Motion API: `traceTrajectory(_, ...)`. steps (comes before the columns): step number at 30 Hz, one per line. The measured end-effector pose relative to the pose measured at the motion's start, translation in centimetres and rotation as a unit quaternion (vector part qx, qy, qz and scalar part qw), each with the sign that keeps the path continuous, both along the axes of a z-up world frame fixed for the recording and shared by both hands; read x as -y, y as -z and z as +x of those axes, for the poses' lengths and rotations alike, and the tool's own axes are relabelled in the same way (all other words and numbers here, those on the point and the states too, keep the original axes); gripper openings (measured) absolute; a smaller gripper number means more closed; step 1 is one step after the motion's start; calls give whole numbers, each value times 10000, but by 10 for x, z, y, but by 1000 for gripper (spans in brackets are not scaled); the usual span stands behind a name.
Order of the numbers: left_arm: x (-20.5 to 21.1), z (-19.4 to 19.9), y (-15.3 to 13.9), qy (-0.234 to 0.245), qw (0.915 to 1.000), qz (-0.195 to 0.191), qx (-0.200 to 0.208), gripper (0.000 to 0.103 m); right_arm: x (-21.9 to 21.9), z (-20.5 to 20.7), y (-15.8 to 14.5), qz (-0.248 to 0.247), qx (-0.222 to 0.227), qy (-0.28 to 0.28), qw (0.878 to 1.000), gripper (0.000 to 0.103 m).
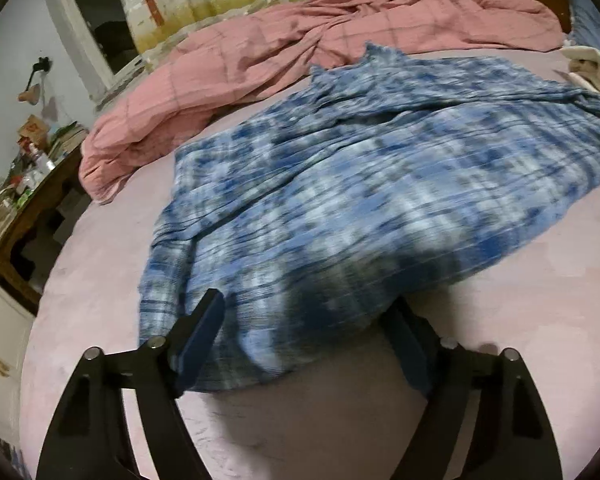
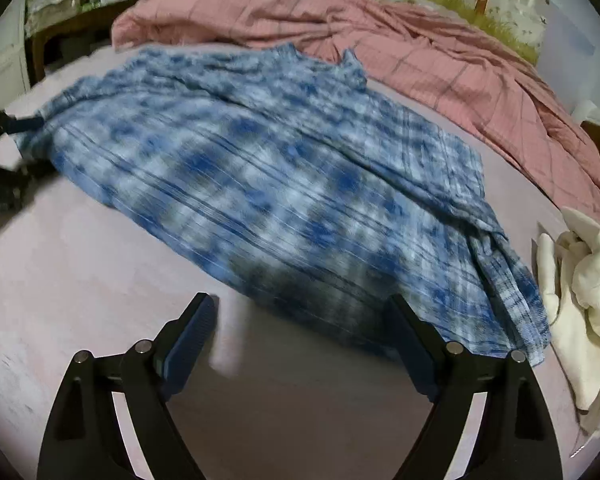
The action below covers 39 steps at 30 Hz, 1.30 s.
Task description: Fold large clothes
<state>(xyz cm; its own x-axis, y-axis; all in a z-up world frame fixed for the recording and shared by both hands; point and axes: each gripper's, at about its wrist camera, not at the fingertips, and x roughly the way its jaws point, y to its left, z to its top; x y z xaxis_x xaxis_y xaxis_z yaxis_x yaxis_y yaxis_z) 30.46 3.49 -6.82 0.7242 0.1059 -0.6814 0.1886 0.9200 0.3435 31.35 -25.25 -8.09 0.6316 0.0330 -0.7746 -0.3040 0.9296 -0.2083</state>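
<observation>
A large blue and white plaid shirt (image 1: 360,184) lies spread on the pink bed sheet (image 1: 100,264); it also shows in the right wrist view (image 2: 268,184). My left gripper (image 1: 304,312) is open, its fingers astride the shirt's near edge, with cloth lying between the jaws. My right gripper (image 2: 300,312) is open at the shirt's near hem, the right finger against the cloth, the left finger over bare sheet. The left gripper shows at the left edge of the right wrist view (image 2: 4,128), by the shirt's far end. Both views are blurred.
A crumpled pink quilt (image 1: 300,40) lies along the far side of the bed, also in the right wrist view (image 2: 420,48). A cream garment (image 2: 584,292) lies right of the shirt. A cluttered wooden table (image 1: 28,184) stands left of the bed.
</observation>
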Motion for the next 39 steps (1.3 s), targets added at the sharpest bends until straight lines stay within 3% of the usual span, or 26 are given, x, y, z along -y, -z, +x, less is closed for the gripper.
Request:
traceTrajectory(3,-8,9,3,-191,9998,96,-39,81,22,8,-1,157,-134,189,9996,88)
traceTrajectory(6,-17,18,5,-254,9996,-25,-117,86,39,16,0,-323,185,592,9976,89)
traceTrajectory(8,-20,23,5,-239,9996,-88,-127,85,51,23,1,-309,183,785,9963,89)
traceTrajectory(9,-21,23,5,-151,9997,-127,-108,73,56,25,1,-208,180,820,9963,85)
traceTrajectory(10,-19,21,4,59,9997,-221,-114,41,59,25,0,-188,245,879,9957,77)
traceTrajectory(12,-9,15,3,333,9993,-136,-42,15,67,27,-1,-194,313,1082,9934,12)
traceTrajectory(13,-5,12,2,257,9996,97,98,8,71,28,-2,-150,321,1154,9927,12)
traceTrajectory(14,-2,8,-1,220,9992,234,234,8,75,26,-5,13,351,1131,9930,8)
traceTrajectory(16,0,-5,-13,157,9985,246,472,6,78,16,-14,139,521,1159,9918,5)
traceTrajectory(21,-12,-56,-47,320,9962,-362,727,6,90,-36,-36,512,851,1404,9851,5)
traceTrajectory(30,-19,-153,-60,222,9939,-848,666,6,85,-147,-50,588,835,1223,9872,5)
traceTrajectory(35,-15,-170,-58,60,9928,-861,831,10,92,-167,-44,805,713,1268,9861,5)
traceTrajectory(39,-18,-157,-68,-134,9889,-1067,1028,11,91,-164,-59,885,1019,1270,9827,6)
